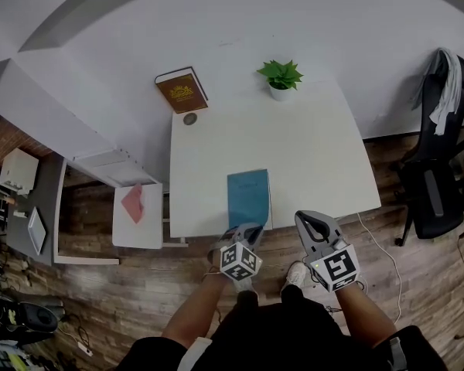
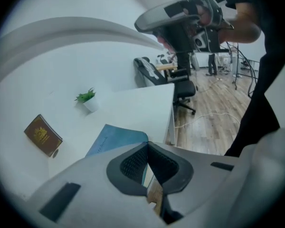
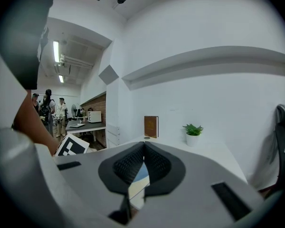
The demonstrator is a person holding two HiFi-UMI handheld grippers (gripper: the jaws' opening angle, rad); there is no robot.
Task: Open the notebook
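Below my head camera, the white desk point(image 1: 317, 153) fills the middle of a wood-plank floor, with its near edge toward my legs. A black office chair point(image 1: 437, 176) stands off its right side, well apart and out of my way. The teal notebook point(image 1: 248, 195) lies flat at the desk's near edge, within easy reach, and looks closed. My left tongs point(image 1: 250, 229) tilt down at its near edge with the jaws together. I judge they pinch the cover's edge to lift it, though the contact is too small to be sure of. My right tongs point(image 1: 305, 218) hover just right of the notebook, closed on nothing, probably waiting to steady it. A brown book point(image 1: 182, 91) leans against the wall at the far edge. Beside it sit a small potted plant point(image 1: 281, 77) and a little dark disc point(image 1: 189, 119). All three are well apart from the notebook, so nothing blocks the cover's swing.
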